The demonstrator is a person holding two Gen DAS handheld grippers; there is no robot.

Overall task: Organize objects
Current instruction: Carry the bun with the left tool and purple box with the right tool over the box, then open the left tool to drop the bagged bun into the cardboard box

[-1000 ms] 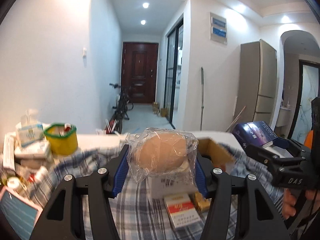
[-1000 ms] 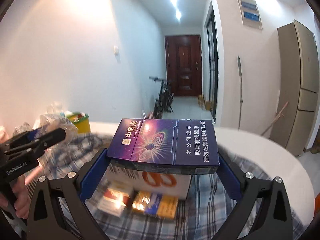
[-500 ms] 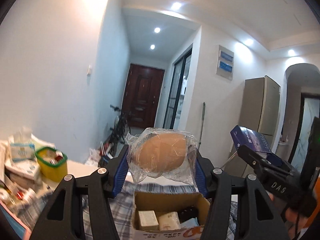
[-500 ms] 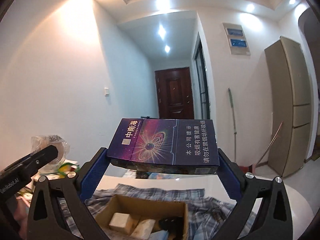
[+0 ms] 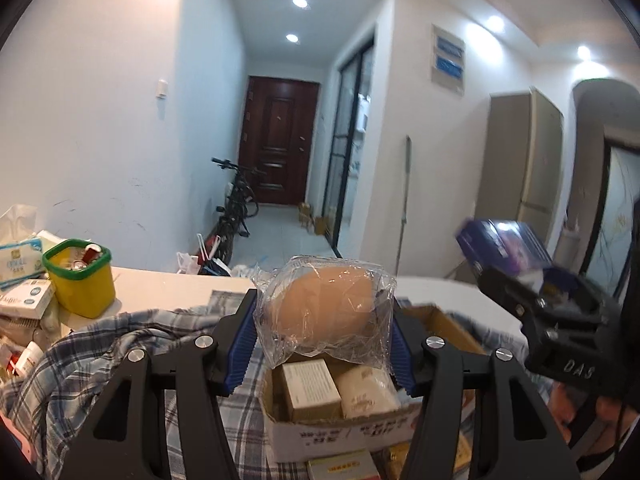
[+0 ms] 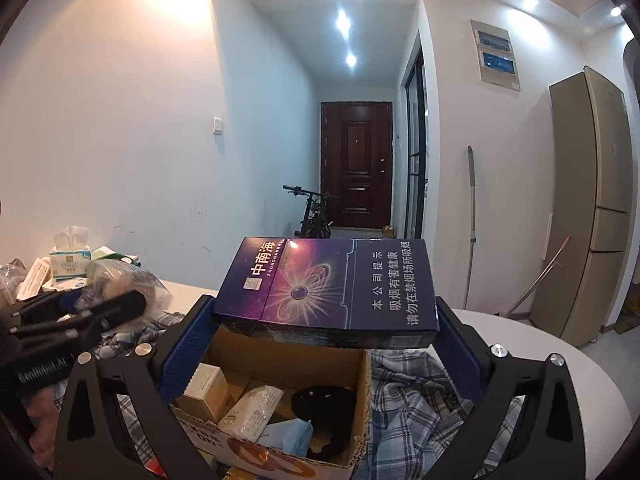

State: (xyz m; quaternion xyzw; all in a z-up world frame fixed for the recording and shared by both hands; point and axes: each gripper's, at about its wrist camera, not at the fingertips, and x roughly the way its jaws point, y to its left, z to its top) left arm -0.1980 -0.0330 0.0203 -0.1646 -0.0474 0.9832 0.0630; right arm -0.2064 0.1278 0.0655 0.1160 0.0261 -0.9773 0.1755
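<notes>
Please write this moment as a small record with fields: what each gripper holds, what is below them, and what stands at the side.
left gripper: shut on wrapped bun
right gripper: shut on purple carton
below both: open cardboard box, already holding small packs
under box: plaid cloth on white table
left side of table: yellow tub, tissue packs

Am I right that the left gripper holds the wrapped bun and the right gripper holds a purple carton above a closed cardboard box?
Not quite: the cardboard box is open, items showing inside, per the right wrist view. The left gripper does hold the wrapped bun, the right gripper the purple carton.
</notes>
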